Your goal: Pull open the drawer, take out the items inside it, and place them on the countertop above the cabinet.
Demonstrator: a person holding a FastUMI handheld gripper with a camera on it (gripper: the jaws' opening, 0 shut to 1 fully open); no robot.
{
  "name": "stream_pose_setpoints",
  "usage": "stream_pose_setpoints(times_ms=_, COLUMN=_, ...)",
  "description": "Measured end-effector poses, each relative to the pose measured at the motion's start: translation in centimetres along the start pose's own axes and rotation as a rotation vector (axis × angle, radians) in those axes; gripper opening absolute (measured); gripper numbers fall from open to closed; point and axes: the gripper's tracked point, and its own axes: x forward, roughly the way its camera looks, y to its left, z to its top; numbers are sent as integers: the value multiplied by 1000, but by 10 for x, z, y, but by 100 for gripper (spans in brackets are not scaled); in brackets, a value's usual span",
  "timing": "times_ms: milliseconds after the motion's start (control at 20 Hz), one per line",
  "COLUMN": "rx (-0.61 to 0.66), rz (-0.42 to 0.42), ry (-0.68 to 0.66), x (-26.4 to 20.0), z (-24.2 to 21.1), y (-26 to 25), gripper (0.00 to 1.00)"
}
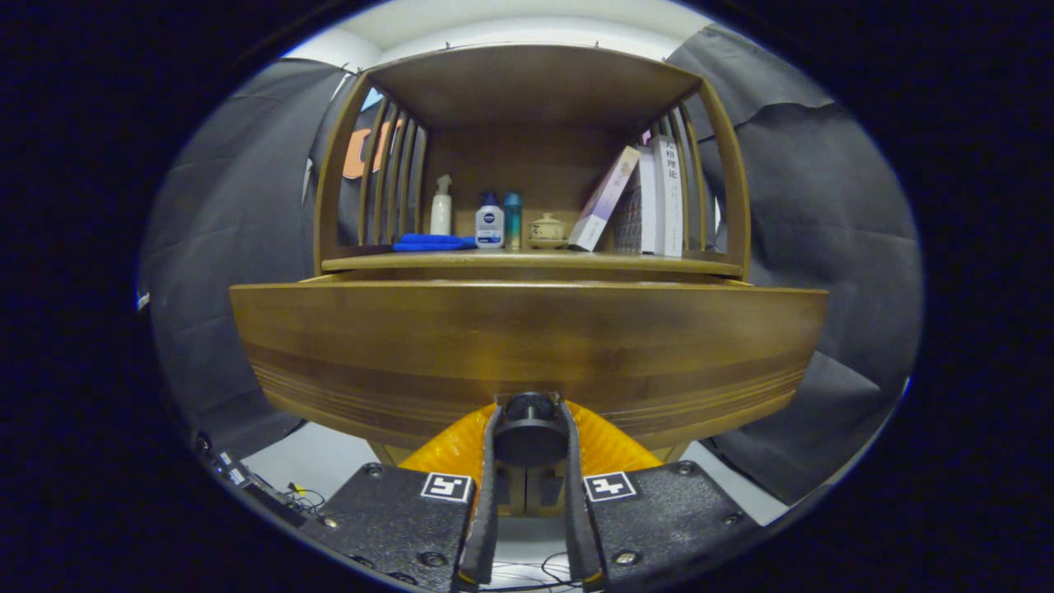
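While the fingers pinch it: gripper [529, 416] clamped on knob [529, 430], one finger each side.
Knob: low center of drawer [527, 346] front.
Drawer: pulled out some, front sits fwd of cabinet [535, 148]; inside hidden.
Countertop [527, 262]: just above drawer; blue cloth [432, 242], 3 bottles [489, 222], small lidded pot [547, 231], books [650, 198] leaning at right.

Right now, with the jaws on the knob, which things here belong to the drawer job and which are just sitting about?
Belongs to the job:
- drawer front
- round knob, clamped by the gripper
- countertop above it, where the items go

Just sitting about on the countertop:
- blue cloth
- spray bottle
- lotion bottle
- teal bottle
- lidded cup
- books
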Motion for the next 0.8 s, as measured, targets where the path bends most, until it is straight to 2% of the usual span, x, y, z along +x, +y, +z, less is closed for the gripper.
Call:
stream_pose_setpoints(times_ms=400, rx=14, rz=6, ry=28, x=-41, z=-20, y=-4, gripper=36)
stream_pose_setpoints(times_ms=600, rx=24, rz=14, ry=41, x=-52, z=-24, y=-2, gripper=36)
stream_pose_setpoints(times_ms=800, rx=-18, rz=9, ry=49, x=-54, z=-26, y=-2, gripper=36)
